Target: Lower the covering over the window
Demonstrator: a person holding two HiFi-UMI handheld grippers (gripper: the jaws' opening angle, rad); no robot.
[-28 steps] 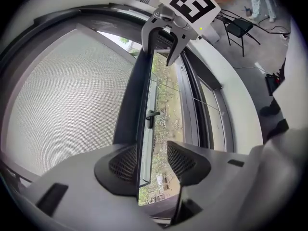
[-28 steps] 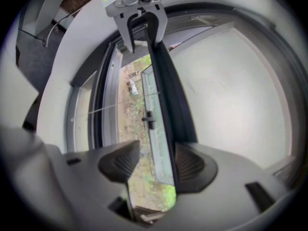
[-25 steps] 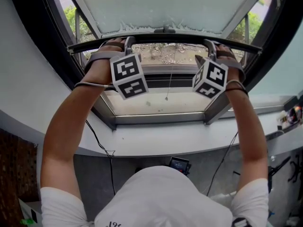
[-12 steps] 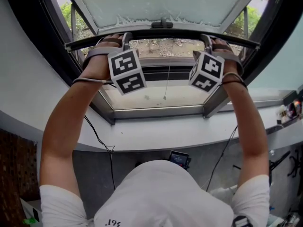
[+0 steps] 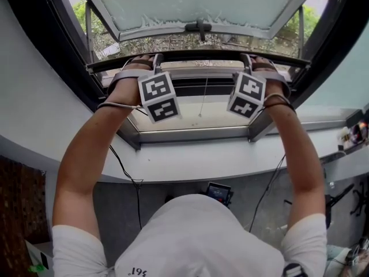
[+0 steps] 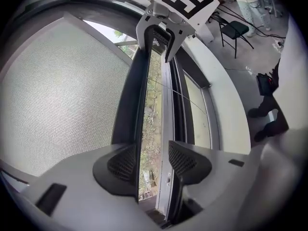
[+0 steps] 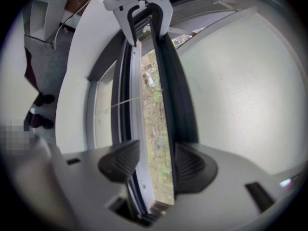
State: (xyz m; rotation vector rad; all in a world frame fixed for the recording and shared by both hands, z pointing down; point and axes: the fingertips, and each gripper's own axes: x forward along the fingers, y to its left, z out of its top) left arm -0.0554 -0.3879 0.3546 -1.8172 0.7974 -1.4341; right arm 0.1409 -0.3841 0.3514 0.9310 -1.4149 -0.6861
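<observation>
One view, left gripper view, shows screen mesh.

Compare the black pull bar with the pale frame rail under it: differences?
Colour: the pull bar is black, the frame rail pale grey. Attachment: the pull bar edges the mesh screen; the frame rail carries none. Position: the pull bar sits above the frame rail, greenery showing between them. Shared: both span the window, parallel.

White sill carries small items at right.
</observation>
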